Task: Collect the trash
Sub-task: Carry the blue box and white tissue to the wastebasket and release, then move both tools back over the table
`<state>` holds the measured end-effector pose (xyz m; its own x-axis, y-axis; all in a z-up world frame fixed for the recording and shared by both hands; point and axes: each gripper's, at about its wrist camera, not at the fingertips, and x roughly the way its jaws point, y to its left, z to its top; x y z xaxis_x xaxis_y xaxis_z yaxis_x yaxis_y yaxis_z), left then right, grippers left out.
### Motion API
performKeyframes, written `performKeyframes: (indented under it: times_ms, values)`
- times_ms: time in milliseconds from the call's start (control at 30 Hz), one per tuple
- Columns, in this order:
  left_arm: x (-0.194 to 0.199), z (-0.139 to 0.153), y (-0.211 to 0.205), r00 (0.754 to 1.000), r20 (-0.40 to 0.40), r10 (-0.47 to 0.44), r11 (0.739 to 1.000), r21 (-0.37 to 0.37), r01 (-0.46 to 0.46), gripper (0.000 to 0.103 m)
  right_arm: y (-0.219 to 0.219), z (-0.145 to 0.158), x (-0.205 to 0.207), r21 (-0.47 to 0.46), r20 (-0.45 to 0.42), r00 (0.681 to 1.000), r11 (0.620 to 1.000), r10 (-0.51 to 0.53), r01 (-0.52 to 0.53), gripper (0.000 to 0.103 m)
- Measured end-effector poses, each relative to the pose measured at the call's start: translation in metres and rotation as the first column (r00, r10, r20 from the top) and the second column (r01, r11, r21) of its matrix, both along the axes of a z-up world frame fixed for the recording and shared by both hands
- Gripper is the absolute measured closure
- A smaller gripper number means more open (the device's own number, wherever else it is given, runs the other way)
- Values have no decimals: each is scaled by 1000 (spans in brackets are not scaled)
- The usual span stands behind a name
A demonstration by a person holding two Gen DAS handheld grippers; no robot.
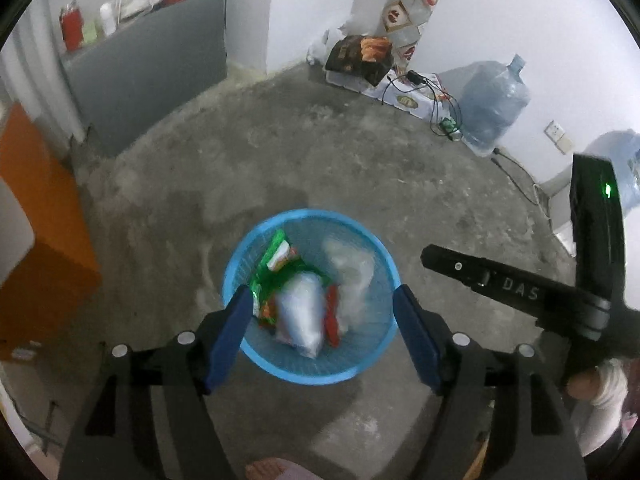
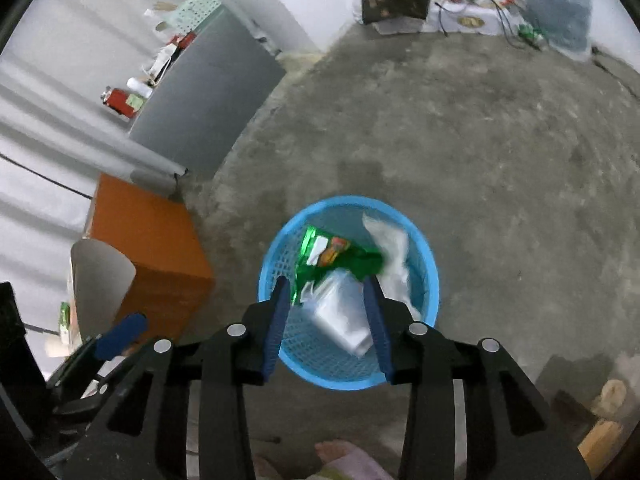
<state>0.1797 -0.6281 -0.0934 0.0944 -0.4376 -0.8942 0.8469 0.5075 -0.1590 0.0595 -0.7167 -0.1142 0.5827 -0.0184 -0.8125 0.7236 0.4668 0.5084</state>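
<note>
A blue mesh waste basket [image 1: 256,360] stands on the concrete floor; it also shows in the right wrist view [image 2: 320,368]. Inside lie a green snack wrapper [image 1: 276,256], a clear plastic cup [image 1: 302,316] and a crumpled white plastic bag [image 1: 354,276]. In the right wrist view the wrapper [image 2: 340,254], cup [image 2: 344,316] and bag [image 2: 392,248] show too. My left gripper [image 1: 320,332] is open and empty above the basket. My right gripper [image 2: 326,318] is open above it, the blurred cup between its fingers but apart from them.
An orange cabinet [image 2: 152,240] stands left of the basket. A grey counter [image 1: 152,76] with bottles is at the back left. Boxes, cables and a water jug [image 1: 492,108] line the far wall. The right gripper's body [image 1: 520,292] is at the right. A bare foot [image 2: 340,456] is below.
</note>
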Motion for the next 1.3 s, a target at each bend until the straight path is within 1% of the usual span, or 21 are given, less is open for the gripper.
performKeyframes:
  times_ms: [100,233,333,467,567,633,667,800,833,900,967,1100,1200,1267,1300]
  values:
    - [-5,8,6,1000,11,-20,1000,-21,21,32,8,2,-16,-8,7,1000,1000,1,-1,65]
    - [-12,32,17,999,30,-27,997,-69,29,32,18,11,-29,-21,28,1000,1000,-6,6,64]
    - [-19,51,30,999,40,-31,994,-100,35,32,23,20,-36,-44,47,999,999,-1,3,62]
    - [-32,81,52,998,45,-34,988,-151,41,32,39,43,-46,-95,79,996,995,35,-28,53]
    - [-44,108,82,998,54,-23,980,-195,33,32,52,63,-56,-125,121,990,990,76,-61,48]
    - [-49,124,105,998,58,-15,973,-231,28,31,62,78,-62,-140,151,982,986,110,-89,48]
    - [-51,133,120,998,68,-14,969,-247,31,31,66,83,-64,-149,157,979,983,127,-104,47]
    - [-54,158,174,989,143,21,962,-271,19,29,87,107,-66,-176,170,963,968,207,-177,46]
    - [-55,165,193,986,162,38,960,-281,9,29,95,116,-66,-189,169,957,961,235,-202,44]
    - [-53,175,216,983,173,67,955,-296,-13,28,108,127,-64,-208,180,944,948,277,-239,42]
    - [-49,183,246,981,164,106,947,-318,-49,28,121,136,-59,-217,196,929,937,315,-272,38]
    - [-39,193,302,971,144,193,926,-353,-132,28,145,146,-42,-223,224,893,912,390,-343,37]
    - [-30,196,345,960,120,253,907,-375,-192,28,168,155,-23,-239,226,860,882,457,-406,37]
    - [-23,198,370,951,117,286,897,-381,-223,28,187,162,-10,-257,223,833,855,506,-451,37]
    - [-19,199,384,946,120,302,893,-382,-236,28,197,167,0,-266,223,814,837,536,-478,37]
